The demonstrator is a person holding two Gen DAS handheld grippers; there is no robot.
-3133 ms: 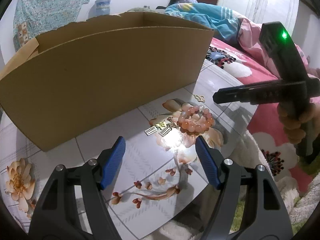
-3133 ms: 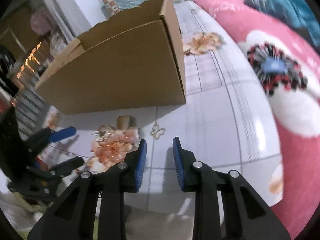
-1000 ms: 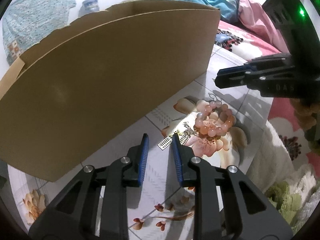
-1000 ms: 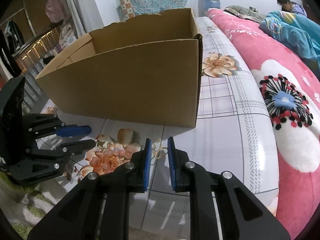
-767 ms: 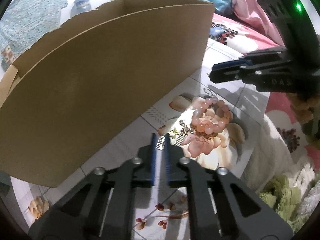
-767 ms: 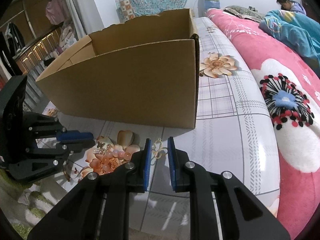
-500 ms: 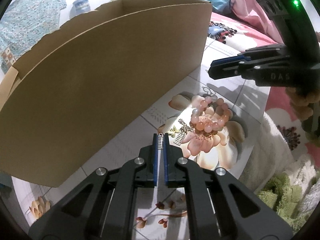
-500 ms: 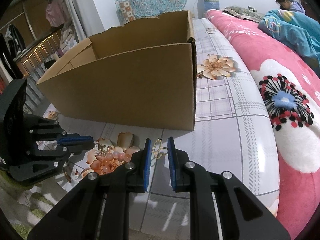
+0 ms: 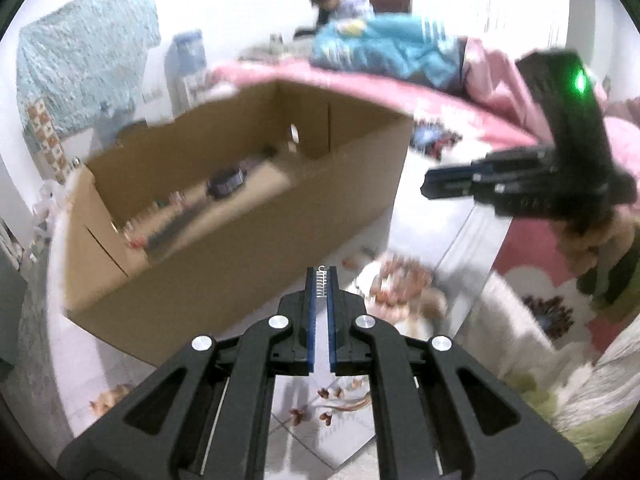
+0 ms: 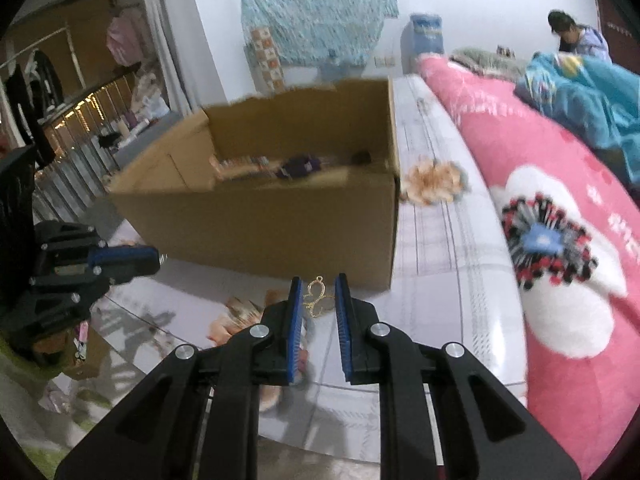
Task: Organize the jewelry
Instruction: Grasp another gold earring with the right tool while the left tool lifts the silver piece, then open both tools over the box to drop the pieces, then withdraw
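I have the cardboard box (image 9: 240,216) open-topped ahead of both grippers on the flower-printed tabletop (image 10: 448,280), with a few dark and pale items already lying on its floor, too blurred to name. Its near wall stands between my grippers and the inside, so each piece has to clear that rim.

My left gripper (image 9: 321,280) is nearly closed, its blue pads pinching a small silver comb-shaped charm (image 9: 321,277) at the very tips, held up in front of the box wall. My right gripper (image 10: 317,300) is narrowed on a gold butterfly-shaped pendant (image 10: 315,295), which sits between the pads near their tips; a thin chain seems to trail from it, though I cannot be sure.

The risk I judge greatest is a drop: both pieces are thin and caught only at the pad ends, so a jolt or a brush against the box rim could flick either one out, and it would be hard to spot on the busy pattern. If a chain does hang from the pendant, it could snag on the cardboard edge.

A pink bead bracelet (image 9: 394,280) lies on the tabletop below, beside the box, not yet picked. The two grippers are near each other, so crossing paths over the box could knock them together. A pink flowered blanket (image 10: 560,240) borders the tabletop on the right, and a person sits far back in the room
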